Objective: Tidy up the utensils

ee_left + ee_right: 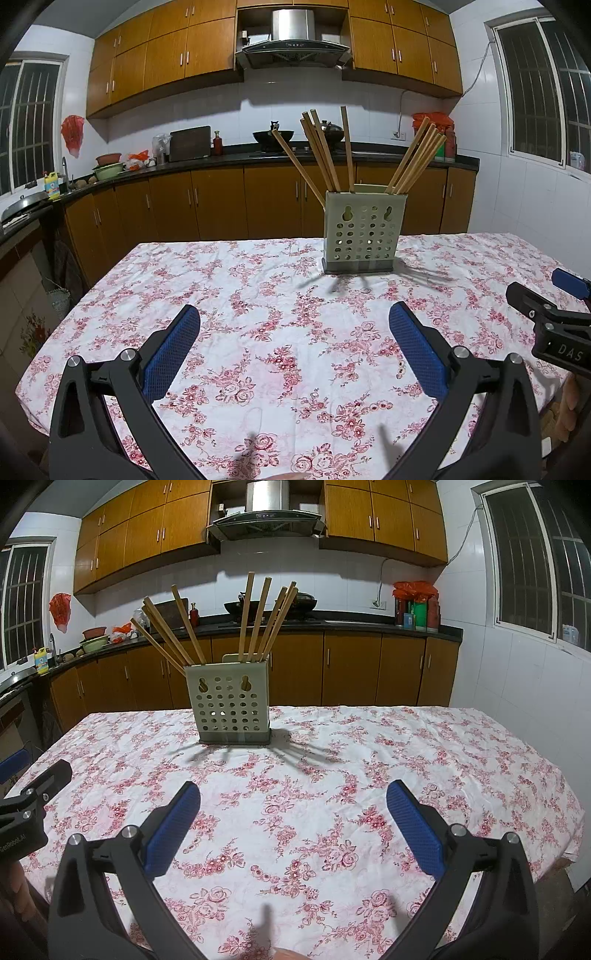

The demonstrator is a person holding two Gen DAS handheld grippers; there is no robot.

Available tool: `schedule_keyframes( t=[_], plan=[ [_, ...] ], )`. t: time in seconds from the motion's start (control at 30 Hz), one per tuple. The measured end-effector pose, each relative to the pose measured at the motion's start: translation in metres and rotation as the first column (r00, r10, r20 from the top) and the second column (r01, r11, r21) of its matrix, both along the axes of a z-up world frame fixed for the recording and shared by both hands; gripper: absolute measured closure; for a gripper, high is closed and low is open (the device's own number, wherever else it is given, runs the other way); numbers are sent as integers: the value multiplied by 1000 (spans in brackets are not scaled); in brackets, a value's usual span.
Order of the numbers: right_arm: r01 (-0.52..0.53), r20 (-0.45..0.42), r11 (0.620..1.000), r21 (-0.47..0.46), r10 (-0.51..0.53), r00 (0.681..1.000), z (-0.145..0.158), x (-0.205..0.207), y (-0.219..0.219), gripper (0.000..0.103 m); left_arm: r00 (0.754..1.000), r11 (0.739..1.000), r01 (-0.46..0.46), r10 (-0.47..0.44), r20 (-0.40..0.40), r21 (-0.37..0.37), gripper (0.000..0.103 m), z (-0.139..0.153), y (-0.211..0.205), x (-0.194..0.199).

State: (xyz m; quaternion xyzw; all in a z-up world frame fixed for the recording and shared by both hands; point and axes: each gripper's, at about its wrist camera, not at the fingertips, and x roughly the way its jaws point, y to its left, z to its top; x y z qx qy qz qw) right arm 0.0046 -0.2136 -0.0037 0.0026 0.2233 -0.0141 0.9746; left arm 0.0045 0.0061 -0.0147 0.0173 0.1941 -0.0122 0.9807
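Here both the left gripper [293, 347] and right gripper [293, 825] hold their jaws wide apart, empty, over the floral-clothed worktop [258, 332]. Ahead stands the pale green perforated plastic holder [364, 230], wooden chopsticks [325, 155] upright inside.

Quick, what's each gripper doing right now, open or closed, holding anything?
Left gripper: open, holding nothing, above the floral tablecloth.
Right gripper: open, holding nothing, above the same tablecloth.

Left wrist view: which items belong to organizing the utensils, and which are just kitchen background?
Job items: chopsticks, standing in the perforated holder; left gripper and right gripper, both open and empty.

Background: wok, cutting board, range hood, detergent bottle, floral tablecloth.
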Motion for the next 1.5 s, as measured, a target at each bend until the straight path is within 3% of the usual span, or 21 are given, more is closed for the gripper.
schedule_keyframes(
  t=[1.5],
  plan=[
    [2, -8, 1000, 5, -2, 1000, -1, -1, 3, 4, 1000, 1000, -1, 1, -6, -2, 2, -2, -2, -1]
  ],
)
